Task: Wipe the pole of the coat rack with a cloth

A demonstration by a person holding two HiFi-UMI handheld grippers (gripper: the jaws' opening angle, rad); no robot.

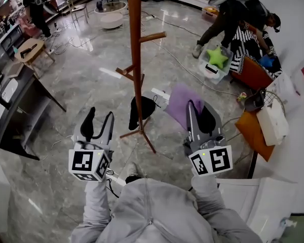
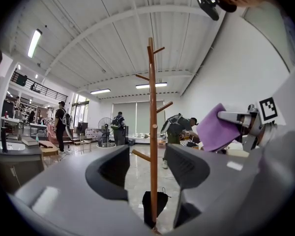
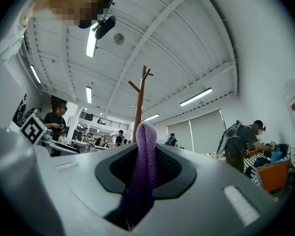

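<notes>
Nearest the camera, the person's grey sleeves reached forward, each hand holding a gripper. The left gripper [image 1: 100, 114] had its jaws spread with nothing between them; the pole only lined up through the gap from well beyond. The right gripper [image 1: 198, 108] was clamped on a purple cloth [image 1: 180, 103], pinched along a fold, with most of it hanging loose past the tips. Beyond both, apart from them, stood the wooden coat rack pole [image 1: 136, 59] on the marble floor [image 1: 81, 75], with a dark bag-like object [image 1: 142, 110] at its foot. Cables [image 1: 177, 54] and other people lay farther off.

Risks, as judged: the thin pinch could let the cloth slip once dragged along wood; the loose cloth might snag on a side peg [image 1: 153, 36]; pressing the unbraced, freestanding rack could tip it.
</notes>
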